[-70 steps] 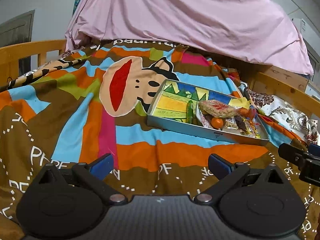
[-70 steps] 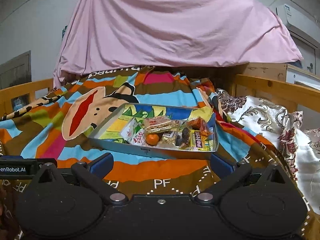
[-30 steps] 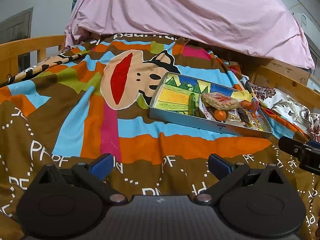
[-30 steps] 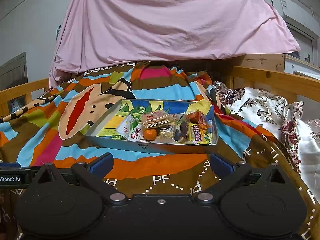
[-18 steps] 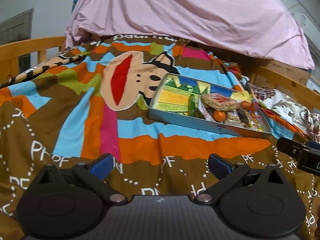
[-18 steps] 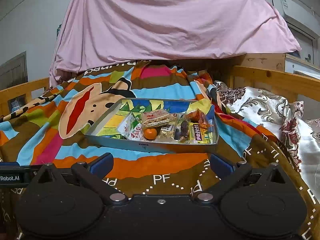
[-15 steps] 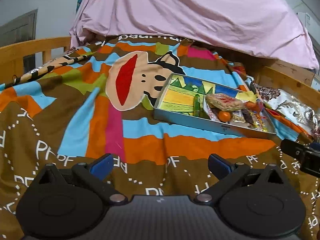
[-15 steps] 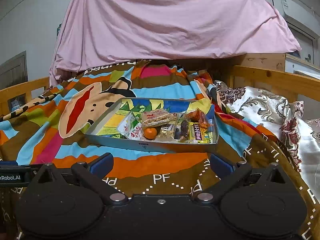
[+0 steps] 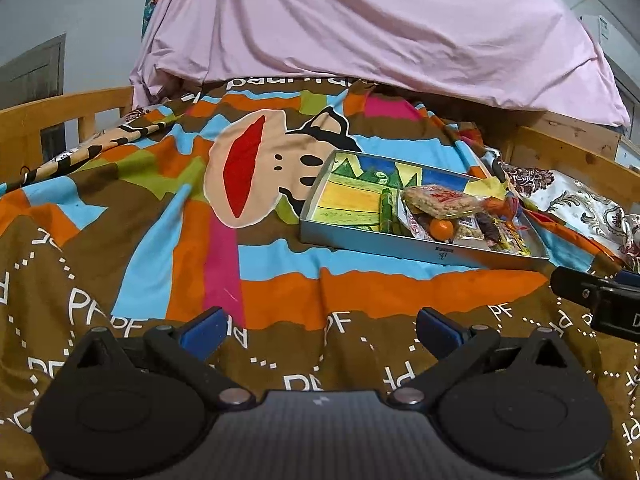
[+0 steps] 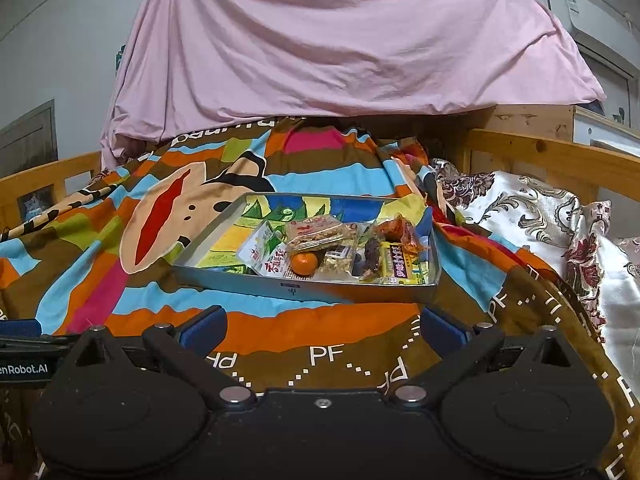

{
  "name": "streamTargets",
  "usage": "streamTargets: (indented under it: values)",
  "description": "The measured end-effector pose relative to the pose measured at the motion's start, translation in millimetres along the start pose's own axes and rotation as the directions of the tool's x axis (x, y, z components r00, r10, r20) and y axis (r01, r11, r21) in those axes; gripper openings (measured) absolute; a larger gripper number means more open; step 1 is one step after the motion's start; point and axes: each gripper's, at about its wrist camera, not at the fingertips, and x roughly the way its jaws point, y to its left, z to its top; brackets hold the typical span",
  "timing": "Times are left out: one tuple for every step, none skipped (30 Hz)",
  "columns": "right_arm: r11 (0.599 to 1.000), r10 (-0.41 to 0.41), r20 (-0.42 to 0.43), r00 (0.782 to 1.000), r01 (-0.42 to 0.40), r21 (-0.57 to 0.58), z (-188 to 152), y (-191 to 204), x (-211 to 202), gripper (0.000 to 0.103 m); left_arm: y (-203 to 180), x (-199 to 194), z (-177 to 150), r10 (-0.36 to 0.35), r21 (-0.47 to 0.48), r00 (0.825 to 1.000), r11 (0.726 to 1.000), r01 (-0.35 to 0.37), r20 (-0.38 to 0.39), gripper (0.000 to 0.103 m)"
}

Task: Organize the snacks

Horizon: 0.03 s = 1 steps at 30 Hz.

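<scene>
Left wrist view: the left gripper (image 9: 320,328), its black hinged arms ending in blue pads (image 9: 202,330), hangs with jaws spread wide and nothing between them, low over a soft, rumpled quilt (image 9: 160,208) striped in brown, orange, sky blue and pink and printed with a cartoon monkey face. Ahead and to the right, a shallow rectangular grey metal tray (image 9: 376,242) with a painted landscape lining rests on the quilt. Its left half is bare; the snacks are heaped in its right half: a clear crinkled bag of puffed-rice bars (image 9: 438,202), a small round orange fruit (image 9: 439,229) and a slim green packet (image 9: 386,206) among glossy wrappers. The black tip of the right gripper (image 9: 596,294) juts in from the right edge. A smooth, draped pink sheet (image 9: 380,24) fills the background above a pale wooden bed rail (image 9: 60,108).

Right wrist view: the right gripper (image 10: 322,328) is likewise parted and empty, close in front of the tray (image 10: 304,286). The orange fruit (image 10: 304,263) lies near the front wall, touching a white sachet with red lettering (image 10: 268,254) and beside a yellow wrapped bar (image 10: 396,266). A shiny satin cloth with a floral print (image 10: 540,220) lies to the right.
</scene>
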Motion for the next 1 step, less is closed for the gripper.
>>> streamTargets:
  values:
    - [1.0,0.0,0.0,1.0,0.0,0.0,-0.2,0.4,-0.1,0.102,-0.2,0.2,0.0,-0.001,0.0,1.0,1.0,0.001,-0.002,0.103]
